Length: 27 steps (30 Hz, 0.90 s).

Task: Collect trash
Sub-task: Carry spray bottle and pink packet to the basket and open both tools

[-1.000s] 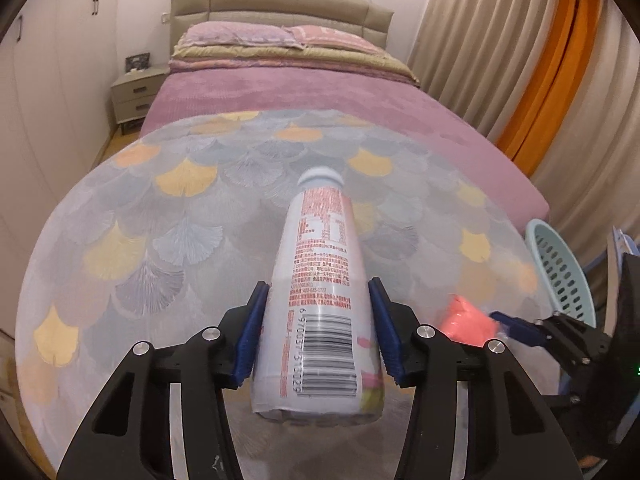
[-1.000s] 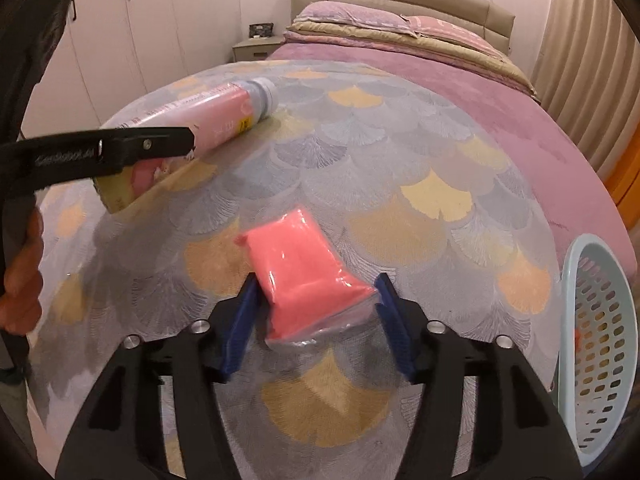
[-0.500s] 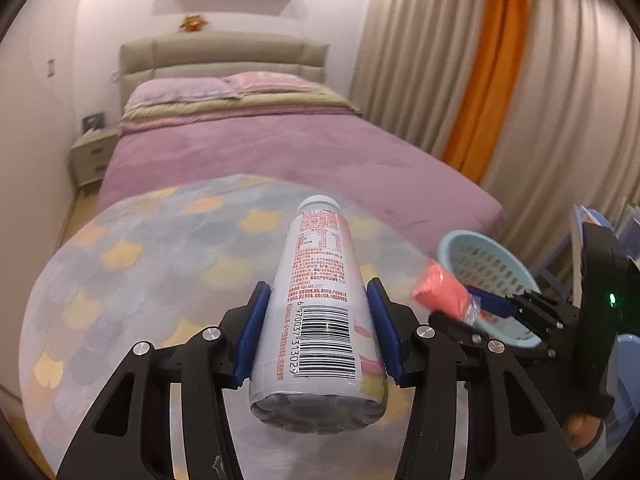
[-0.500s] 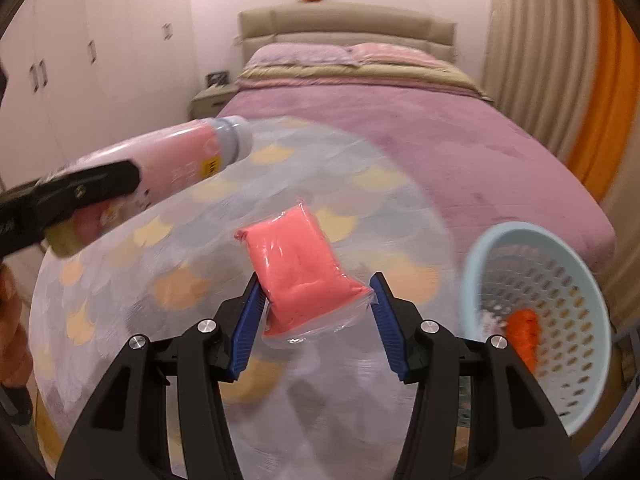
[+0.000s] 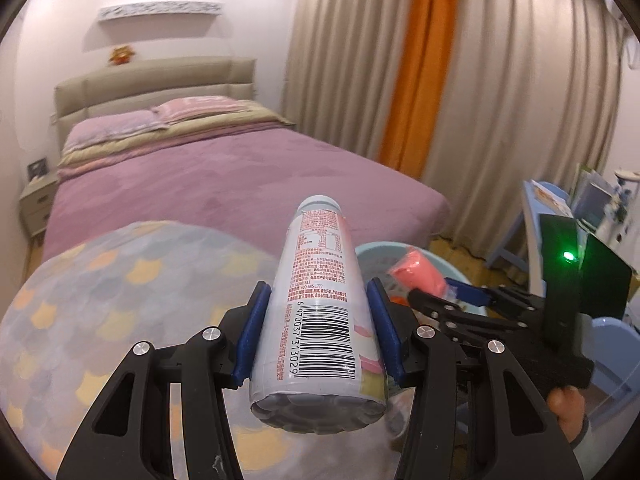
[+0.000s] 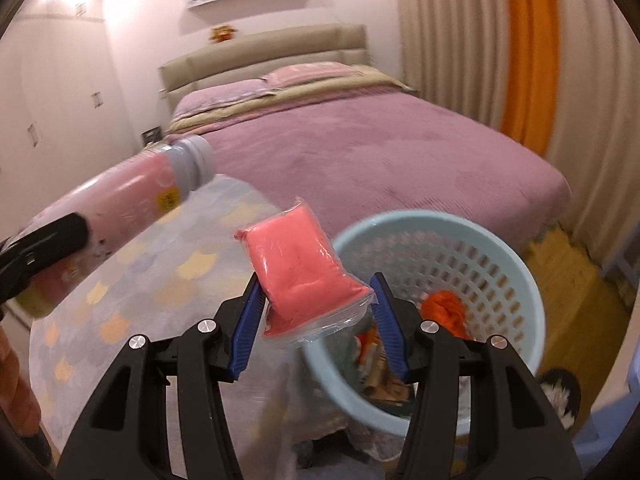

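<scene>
Both your grippers have swung from the table toward the basket (image 6: 516, 264). Left gripper (image 5: 318, 334) clamps the bottle (image 5: 320, 304); right gripper (image 6: 316, 322) clamps the pink packet (image 6: 300, 268), just before the rim. Some trash lies inside; both drops remain.

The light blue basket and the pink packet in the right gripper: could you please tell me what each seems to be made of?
The basket looks like moulded matte plastic: smooth rim, regular perforated wall. The pink packet, held in the right gripper, seems a soft pink filling sealed in glossy clear plastic film; the film's transparent edges show.
</scene>
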Each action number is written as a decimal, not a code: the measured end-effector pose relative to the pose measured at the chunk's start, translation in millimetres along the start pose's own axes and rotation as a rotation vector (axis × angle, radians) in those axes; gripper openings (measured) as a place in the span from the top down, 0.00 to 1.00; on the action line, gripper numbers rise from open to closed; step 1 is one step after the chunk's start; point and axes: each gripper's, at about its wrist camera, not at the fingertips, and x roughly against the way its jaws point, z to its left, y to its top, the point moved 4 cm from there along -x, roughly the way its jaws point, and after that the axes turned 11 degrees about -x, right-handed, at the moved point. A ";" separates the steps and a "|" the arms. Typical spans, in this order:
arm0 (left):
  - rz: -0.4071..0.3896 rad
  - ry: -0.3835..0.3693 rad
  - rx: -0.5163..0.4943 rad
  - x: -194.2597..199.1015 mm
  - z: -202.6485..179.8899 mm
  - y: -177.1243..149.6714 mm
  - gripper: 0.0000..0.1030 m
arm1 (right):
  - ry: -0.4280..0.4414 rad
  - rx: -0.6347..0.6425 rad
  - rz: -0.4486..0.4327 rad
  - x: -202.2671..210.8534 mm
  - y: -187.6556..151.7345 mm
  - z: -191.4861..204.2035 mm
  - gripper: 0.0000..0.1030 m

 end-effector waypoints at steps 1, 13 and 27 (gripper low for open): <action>0.001 -0.015 -0.001 -5.0 -5.3 0.9 0.53 | -0.001 -0.033 0.008 -3.0 2.0 -10.7 0.51; 0.109 -0.121 -0.018 -88.9 -47.1 -4.0 0.53 | -0.131 -0.205 0.123 -36.0 0.6 -92.7 0.51; 0.178 -0.163 0.002 -142.6 -59.8 -7.4 0.31 | -0.213 -0.292 0.158 -43.1 -8.5 -130.3 0.37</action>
